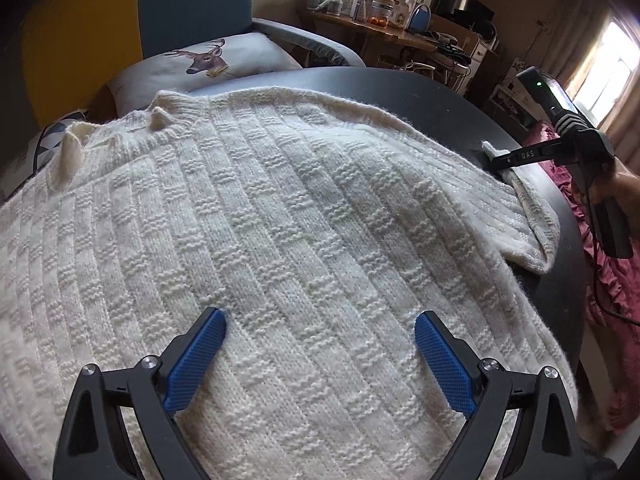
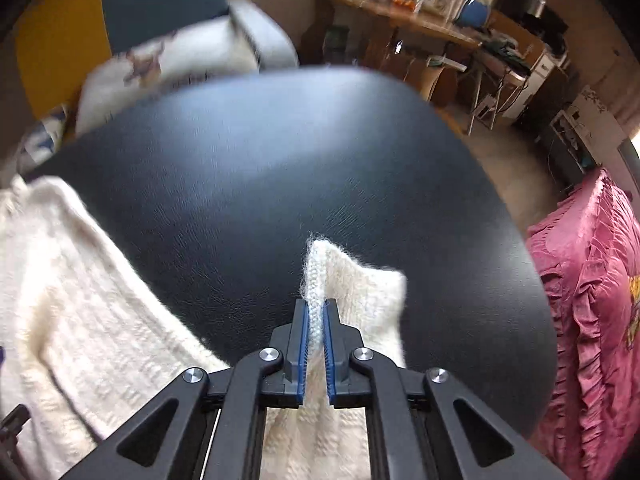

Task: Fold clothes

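With the right gripper [image 2: 316,308] pinching only the fuzzy sleeve [image 2: 352,280] edge and the left gripper [image 1: 320,336] spread over the sweater [image 1: 280,208], the sleeve could slip free.

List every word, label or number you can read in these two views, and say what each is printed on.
"DAS": white letters on a finger of the right gripper, seen from the left wrist view.
Labels on jars and boxes on the far desk: too small to read.
Right wrist view: no readable text.

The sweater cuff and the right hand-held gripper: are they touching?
Touching. The right wrist view shows the right hand-held gripper with blue pads pinching the sweater cuff.
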### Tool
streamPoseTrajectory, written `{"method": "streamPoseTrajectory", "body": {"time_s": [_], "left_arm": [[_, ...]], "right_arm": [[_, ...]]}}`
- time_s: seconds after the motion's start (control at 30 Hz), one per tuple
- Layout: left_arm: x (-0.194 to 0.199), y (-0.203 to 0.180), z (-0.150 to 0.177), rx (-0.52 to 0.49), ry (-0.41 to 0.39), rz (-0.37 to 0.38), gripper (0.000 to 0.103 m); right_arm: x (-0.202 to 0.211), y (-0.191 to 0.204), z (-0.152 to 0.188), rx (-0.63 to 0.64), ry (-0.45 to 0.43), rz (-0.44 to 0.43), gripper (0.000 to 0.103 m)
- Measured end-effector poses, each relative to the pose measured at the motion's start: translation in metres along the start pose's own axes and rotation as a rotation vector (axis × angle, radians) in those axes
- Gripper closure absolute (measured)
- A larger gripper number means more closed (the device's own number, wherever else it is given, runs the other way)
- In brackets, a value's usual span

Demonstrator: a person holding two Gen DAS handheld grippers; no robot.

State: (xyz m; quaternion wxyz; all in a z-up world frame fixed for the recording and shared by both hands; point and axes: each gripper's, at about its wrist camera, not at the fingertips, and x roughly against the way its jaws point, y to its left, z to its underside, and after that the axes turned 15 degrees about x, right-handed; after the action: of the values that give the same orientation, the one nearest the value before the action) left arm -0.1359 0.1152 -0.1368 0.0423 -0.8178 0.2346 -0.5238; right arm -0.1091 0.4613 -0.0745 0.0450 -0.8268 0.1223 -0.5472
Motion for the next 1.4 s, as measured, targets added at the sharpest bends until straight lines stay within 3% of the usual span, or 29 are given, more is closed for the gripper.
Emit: {"method": "streamPoseTrajectory", "body": {"time_s": [0.13, 0.23, 0.33, 0.53, 0.67, 0.8, 0.93, 1.0, 1.13, 1.3, 1.4], "left_arm": [[0.002, 0.004, -0.001, 0.017, 0.004, 0.007, 0.007], [0.0, 0.001, 0.0, 0.007, 0.001, -0.014, 0.006], [-0.003, -0.005, 0.002, -0.022, -0.001, -0.05, 0.005], [-0.004, -0.008, -0.006, -0.008, 0.034, -0.065, 0.004], [0.015, -0.008, -0.027, 0.062, 0.025, 0.005, 0.004], [0.034, -0.035, -0.05, 0.017, -0.014, 0.074, 0.004], [0.027, -0.088, -0.067, -0.115, -0.001, 0.082, 0.004], [0.011, -0.115, -0.071, -0.184, 0.031, 0.076, 0.004], [-0.029, -0.154, -0.074, -0.247, 0.129, 0.068, 0.004], [-0.071, -0.185, -0.079, -0.281, 0.211, 0.042, 0.005], [-0.094, -0.198, -0.079, -0.311, 0.253, 0.004, 0.006]], "right_arm": [[0.065, -0.028, 0.048, -0.08, -0.127, 0.006, 0.097], [0.095, -0.044, 0.095, -0.158, -0.16, 0.005, 0.097], [0.093, -0.051, 0.141, -0.202, -0.133, -0.017, 0.097], [0.076, -0.071, 0.215, -0.388, -0.042, -0.25, 0.087], [0.1, -0.076, 0.237, -0.353, -0.056, -0.187, 0.083], [0.121, -0.067, 0.222, -0.177, -0.117, -0.116, 0.08], [0.105, -0.032, 0.187, 0.056, -0.086, -0.073, 0.079], [0.081, -0.021, 0.174, 0.138, -0.021, -0.092, 0.079], [0.043, -0.016, 0.165, 0.194, 0.049, -0.096, 0.078], [0.041, -0.016, 0.171, 0.249, 0.0, -0.093, 0.077], [0.044, -0.012, 0.177, 0.259, -0.023, -0.077, 0.086]]}}
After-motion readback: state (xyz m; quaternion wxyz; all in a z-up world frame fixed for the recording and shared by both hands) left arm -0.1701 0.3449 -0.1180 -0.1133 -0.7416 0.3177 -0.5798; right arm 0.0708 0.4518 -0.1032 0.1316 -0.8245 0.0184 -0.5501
